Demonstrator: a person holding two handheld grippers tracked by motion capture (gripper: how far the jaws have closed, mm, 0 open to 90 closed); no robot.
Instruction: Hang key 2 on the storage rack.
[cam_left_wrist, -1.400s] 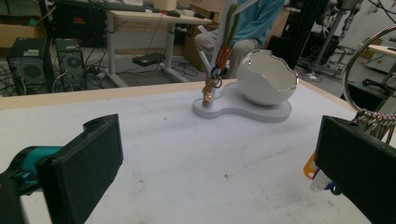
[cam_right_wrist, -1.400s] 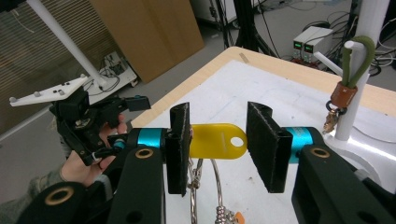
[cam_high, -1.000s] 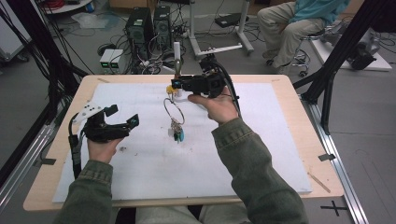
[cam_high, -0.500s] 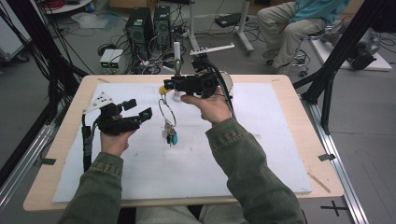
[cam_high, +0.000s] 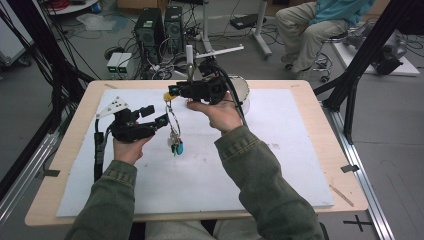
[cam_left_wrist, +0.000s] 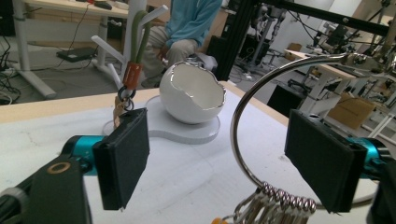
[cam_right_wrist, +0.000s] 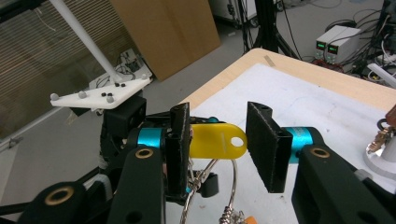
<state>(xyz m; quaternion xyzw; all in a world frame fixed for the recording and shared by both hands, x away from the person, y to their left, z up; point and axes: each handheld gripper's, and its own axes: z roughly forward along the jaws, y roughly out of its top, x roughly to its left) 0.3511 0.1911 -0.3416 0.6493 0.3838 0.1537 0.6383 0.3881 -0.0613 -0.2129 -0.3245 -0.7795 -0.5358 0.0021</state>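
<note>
The right gripper (cam_high: 171, 93) is held level above the white mat (cam_high: 280, 150), jaws pinching a yellow tag (cam_right_wrist: 217, 141) from which the key ring (cam_high: 173, 120) dangles. The left gripper (cam_high: 156, 116) has moved in from the left since a second ago; its jaws have just been closing, bracketing the ring without touching it.

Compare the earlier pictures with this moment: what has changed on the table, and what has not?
The left tongs moved in beside the hanging key ring, their jaws closing around its wire without pressing it yet. The right tongs kept their place, holding up the yellow tag.
</note>
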